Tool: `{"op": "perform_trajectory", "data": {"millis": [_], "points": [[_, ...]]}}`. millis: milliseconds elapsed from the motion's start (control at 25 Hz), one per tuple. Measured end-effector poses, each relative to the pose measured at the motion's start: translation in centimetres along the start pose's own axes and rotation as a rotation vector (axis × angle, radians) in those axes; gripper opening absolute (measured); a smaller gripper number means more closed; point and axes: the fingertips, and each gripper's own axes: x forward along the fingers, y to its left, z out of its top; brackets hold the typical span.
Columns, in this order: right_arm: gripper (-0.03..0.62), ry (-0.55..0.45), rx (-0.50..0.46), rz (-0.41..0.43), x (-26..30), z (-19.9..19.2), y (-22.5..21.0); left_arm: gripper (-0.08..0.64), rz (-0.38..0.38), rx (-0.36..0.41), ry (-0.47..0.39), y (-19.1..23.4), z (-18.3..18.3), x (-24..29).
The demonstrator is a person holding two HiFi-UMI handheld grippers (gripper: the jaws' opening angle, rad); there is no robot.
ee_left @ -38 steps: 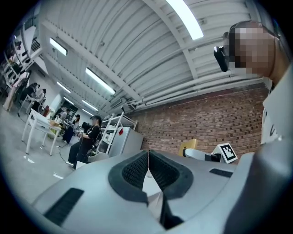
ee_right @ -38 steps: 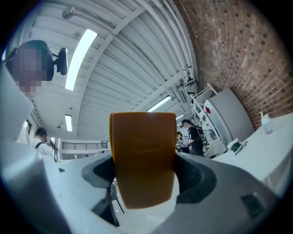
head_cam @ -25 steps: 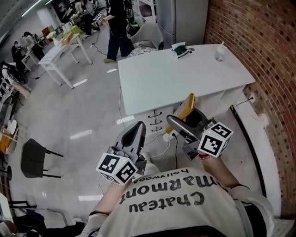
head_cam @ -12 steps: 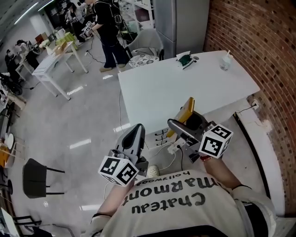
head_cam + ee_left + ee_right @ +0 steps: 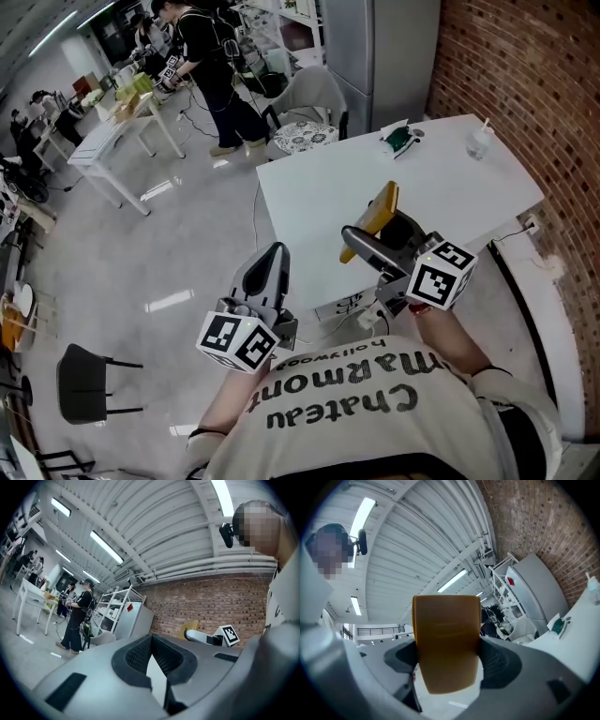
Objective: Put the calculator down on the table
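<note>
My right gripper (image 5: pixel 375 232) is shut on a yellow calculator (image 5: pixel 380 214), which stands on edge between the jaws above the near edge of the white table (image 5: pixel 328 192). In the right gripper view the calculator (image 5: pixel 446 641) fills the gap between the two pads, its plain back facing the camera. My left gripper (image 5: pixel 270 267) hangs over the floor left of the table, jaws together with nothing held. From the left gripper view the pads (image 5: pixel 152 660) meet, and the right gripper's marker cube (image 5: pixel 228 635) shows beyond.
A green object (image 5: pixel 399 141) and a small clear bottle (image 5: pixel 478 141) sit at the table's far side. A brick wall (image 5: pixel 525 84) runs along the right. A person (image 5: pixel 211 66) stands by other tables at the far left. A black chair (image 5: pixel 84 384) stands on the floor.
The table has drawn nearer and now lies under the right gripper and calculator. Both grippers keep their hold and pose.
</note>
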Motion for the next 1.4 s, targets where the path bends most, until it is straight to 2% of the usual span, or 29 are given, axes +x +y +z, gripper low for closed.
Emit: {"op": "perform_trajectory", "data": {"millis": [280, 440, 760, 1040, 1400], "points": [[0.393, -0.020, -0.017, -0.012, 4.7, 0.1, -1.7, 0.002, -0.002, 0.017, -0.025, 4.7, 1.5, 1.8], [0.393, -0.009, -0.009, -0.047, 6.5, -0.8, -3.3, 0.002, 0.004, 0.016, -0.024, 7.5, 1.7, 2.8], [0.393, 0.066, 0.071, -0.129, 8.3, -4.7, -8.4, 0.002, 0.109, -0.036, 0.049, 13.7, -1.7, 4.1], [0.391, 0.140, 0.098, -0.201, 9.7, -6.8, -14.1, 0.002, 0.137, -0.051, 0.081, 15.9, -3.0, 6.2], [0.391, 0.246, 0.058, -0.193, 12.6, -6.6, -20.7, 0.002, 0.212, -0.085, 0.026, 17.8, -2.9, 9.8]]}}
